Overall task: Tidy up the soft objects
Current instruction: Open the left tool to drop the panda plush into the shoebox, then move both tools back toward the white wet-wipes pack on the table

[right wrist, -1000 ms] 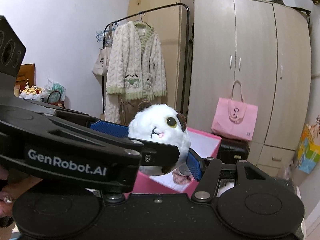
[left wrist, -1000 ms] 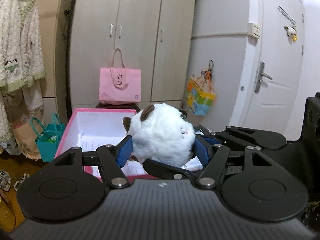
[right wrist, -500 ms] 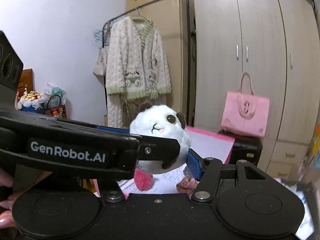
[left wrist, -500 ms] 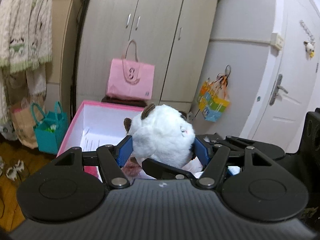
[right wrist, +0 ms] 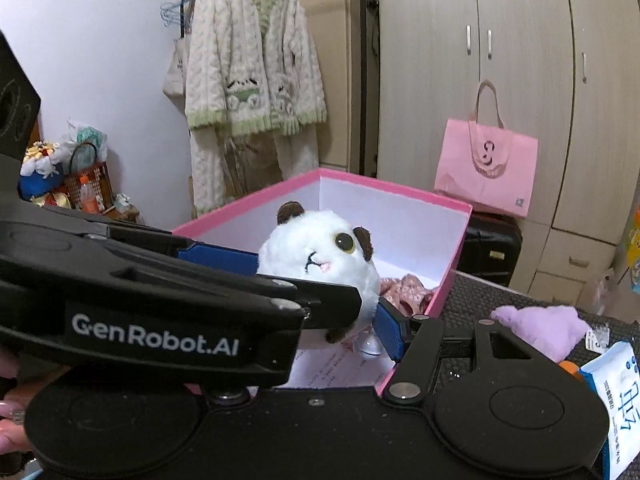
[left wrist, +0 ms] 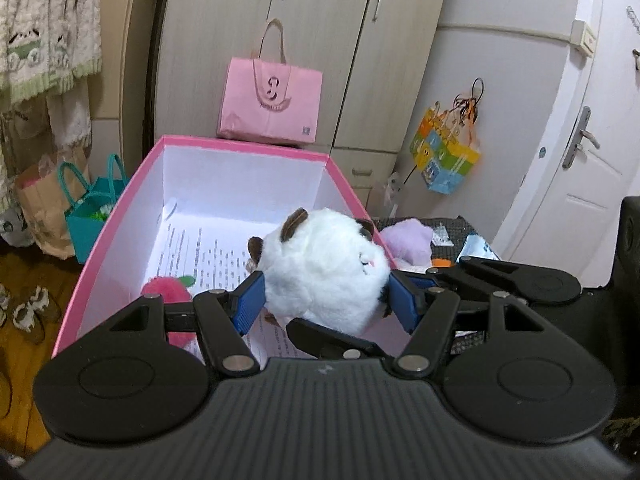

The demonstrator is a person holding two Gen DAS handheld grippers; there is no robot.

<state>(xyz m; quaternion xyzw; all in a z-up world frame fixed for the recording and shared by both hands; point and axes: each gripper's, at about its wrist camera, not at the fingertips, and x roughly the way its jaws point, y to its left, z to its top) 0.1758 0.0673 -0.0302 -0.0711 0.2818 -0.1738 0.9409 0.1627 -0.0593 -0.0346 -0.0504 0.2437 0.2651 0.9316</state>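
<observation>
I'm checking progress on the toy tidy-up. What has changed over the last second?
Both grippers, left and right, carried the white plush toy forward and down, so it now hangs over the inside of the pink box. Unchanged: both stay clamped on the toy; the purple plush lies outside the box.

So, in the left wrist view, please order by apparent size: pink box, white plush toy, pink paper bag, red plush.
1. pink box
2. white plush toy and pink paper bag: alike; the toy is nearer, so unsure
3. red plush, partly hidden

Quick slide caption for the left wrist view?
Both grippers clamp a white plush toy over the open pink box.
</observation>
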